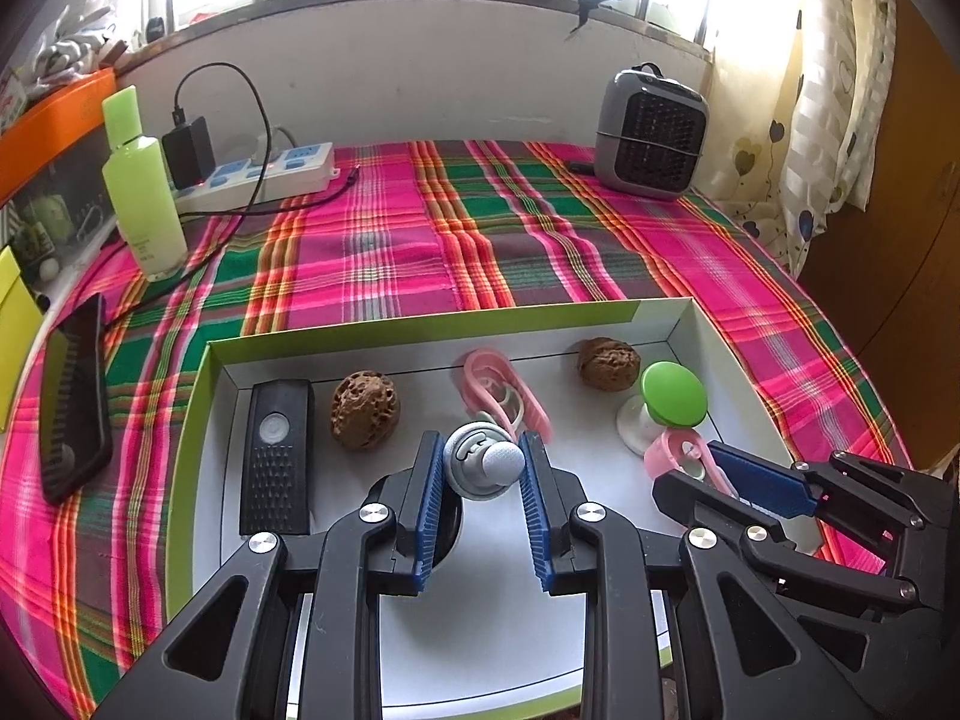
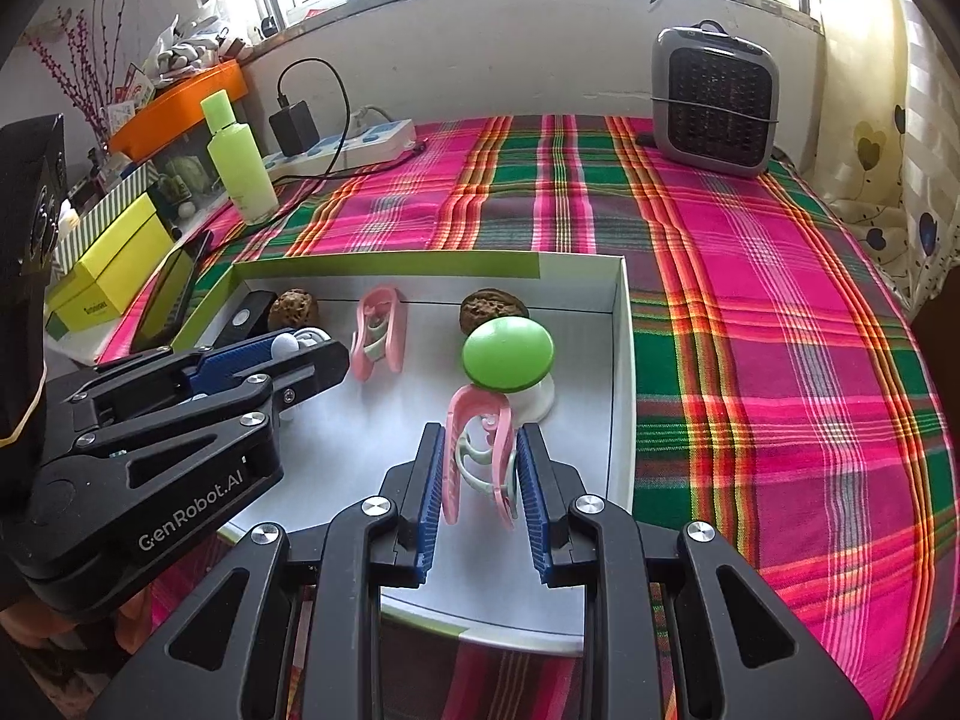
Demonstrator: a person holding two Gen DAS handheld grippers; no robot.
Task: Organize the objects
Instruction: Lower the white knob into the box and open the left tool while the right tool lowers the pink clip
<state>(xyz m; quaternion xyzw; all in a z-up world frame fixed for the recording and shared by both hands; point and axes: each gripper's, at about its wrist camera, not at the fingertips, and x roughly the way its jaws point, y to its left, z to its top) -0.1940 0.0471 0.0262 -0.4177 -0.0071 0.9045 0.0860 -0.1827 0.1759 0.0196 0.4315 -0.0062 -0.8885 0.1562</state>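
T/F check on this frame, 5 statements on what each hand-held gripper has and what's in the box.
1. The left hand-held gripper has a grey-and-white round gadget between its pads. True.
2. The right hand-held gripper is clear of everything. False: a pink clip sits between its pads.
3. Two walnuts lie in the white box. True: one walnut beside the black remote, the other walnut near the far right corner.
4. The green-capped knob lies outside the box on the plaid cloth. False: it stands inside the box.
5. The green bottle lies on its side. False: it stands upright.
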